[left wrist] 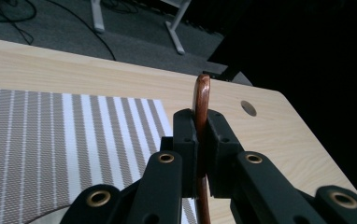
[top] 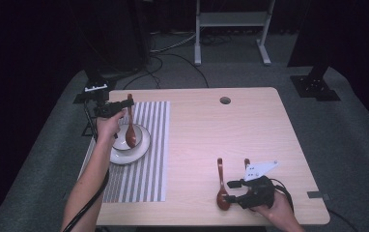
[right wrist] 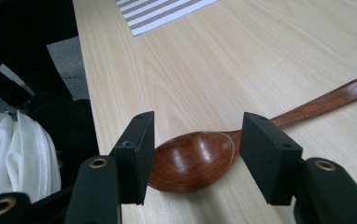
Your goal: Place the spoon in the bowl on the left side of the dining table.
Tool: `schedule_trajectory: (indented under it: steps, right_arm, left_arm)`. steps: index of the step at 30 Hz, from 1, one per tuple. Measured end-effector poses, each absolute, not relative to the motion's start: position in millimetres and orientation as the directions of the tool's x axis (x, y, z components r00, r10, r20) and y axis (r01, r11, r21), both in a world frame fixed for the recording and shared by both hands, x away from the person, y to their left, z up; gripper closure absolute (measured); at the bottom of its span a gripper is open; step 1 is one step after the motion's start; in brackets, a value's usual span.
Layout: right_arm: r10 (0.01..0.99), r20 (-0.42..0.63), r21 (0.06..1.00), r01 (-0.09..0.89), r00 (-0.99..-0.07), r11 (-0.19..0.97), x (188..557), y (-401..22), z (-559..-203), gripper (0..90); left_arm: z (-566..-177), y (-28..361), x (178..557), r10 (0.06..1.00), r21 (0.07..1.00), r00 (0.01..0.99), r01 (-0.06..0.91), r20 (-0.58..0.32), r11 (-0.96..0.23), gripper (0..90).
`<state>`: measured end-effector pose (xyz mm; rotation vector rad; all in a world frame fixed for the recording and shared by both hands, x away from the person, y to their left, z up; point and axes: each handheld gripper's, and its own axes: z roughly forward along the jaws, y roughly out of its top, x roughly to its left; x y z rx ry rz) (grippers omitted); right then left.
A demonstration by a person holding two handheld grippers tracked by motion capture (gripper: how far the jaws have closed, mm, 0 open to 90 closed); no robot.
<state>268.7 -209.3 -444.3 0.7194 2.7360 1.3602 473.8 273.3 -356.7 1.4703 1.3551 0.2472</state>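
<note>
My left gripper (top: pixel 128 103) is shut on the handle of a brown wooden spoon (top: pixel 130 130). That spoon hangs bowl-down over a white bowl (top: pixel 143 143) on the striped placemat (top: pixel 149 169). In the left gripper view the pads (left wrist: pixel 186 140) clamp the spoon's handle (left wrist: pixel 202 100), which sticks up past them. A second wooden spoon (top: pixel 219 174) lies on the table near the front edge. My right gripper (top: pixel 228 191) stands open with a jaw on each side of this spoon's bowl (right wrist: pixel 190 161); its handle runs off behind the right pad (right wrist: pixel 267 156).
The light wooden table (top: pixel 211 130) has a round cable hole (top: pixel 225 100) at the back. Another short brown handle (top: pixel 246 164) pokes out beside the right gripper's grey plate. A white stand (top: pixel 231 29) and cables lie on the floor beyond.
</note>
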Motion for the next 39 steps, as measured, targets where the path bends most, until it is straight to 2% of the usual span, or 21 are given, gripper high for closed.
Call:
schedule_trajectory:
  steps: [15, 39]
  right_arm:
    - [0.39, 0.206, 0.748, 0.401, -0.898, 0.529, 270, -203, -448, 44.2]
    - [0.385, 0.207, 0.752, 0.398, -0.899, 0.525, 269, -202, -447, 44.1]
  left_arm:
    - [-381, 307, 475, 0.802, 0.75, 0.236, 0.564, -0.549, 0.347, 84.0]
    - [-408, 326, 471, 0.813, 0.729, 0.183, 0.579, -0.552, 0.364, 83.1]
